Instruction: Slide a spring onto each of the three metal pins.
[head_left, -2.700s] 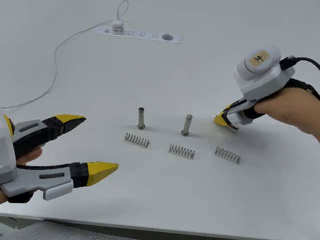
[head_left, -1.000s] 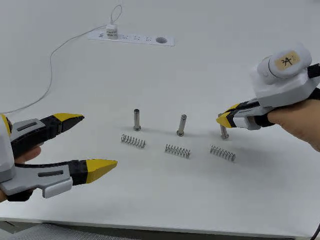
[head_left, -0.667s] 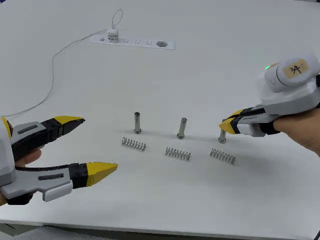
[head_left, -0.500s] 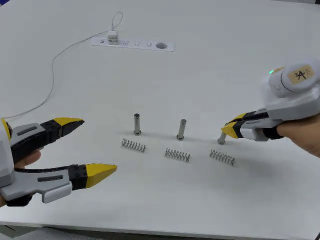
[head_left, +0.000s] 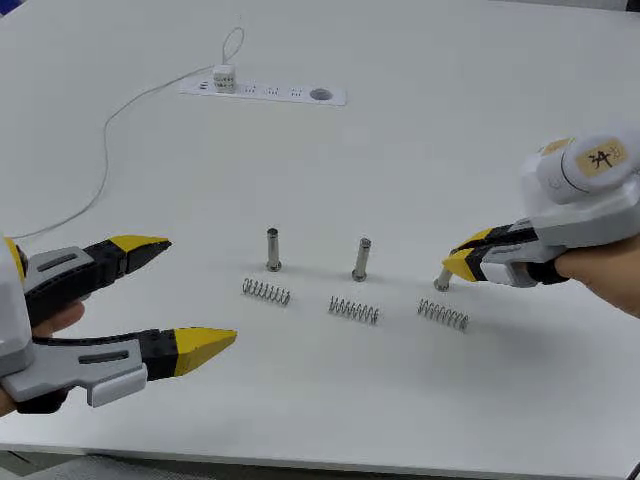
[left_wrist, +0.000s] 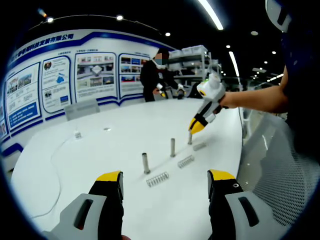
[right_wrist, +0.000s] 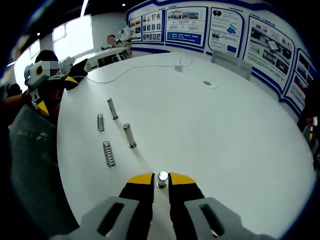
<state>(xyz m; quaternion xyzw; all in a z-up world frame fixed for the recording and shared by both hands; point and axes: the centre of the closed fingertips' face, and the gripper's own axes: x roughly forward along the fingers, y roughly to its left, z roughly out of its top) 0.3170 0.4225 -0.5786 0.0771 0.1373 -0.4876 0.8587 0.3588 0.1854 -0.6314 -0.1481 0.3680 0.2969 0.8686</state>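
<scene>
three springs (head_left: 354, 310) lie flat on the tabletop (head_left: 400, 150), one before each upright pin (head_left: 362, 258); the right hand-held gripper (head_left: 458, 263) pinches the top of the right pin (head_left: 442, 281), and the left hand-held gripper (head_left: 198, 291), spread, hangs nearest the left spring (head_left: 266, 291).

Three standing metal pins (head_left: 272, 249), springs (head_left: 266, 291) lying alongside

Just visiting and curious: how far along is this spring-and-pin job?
Done: no spring sits on a pin yet; all three springs lie flat before the pins. In hand: the right gripper grips the right-hand pin, upright on the table. The left gripper hangs open, empty. Left: all three springs.
</scene>
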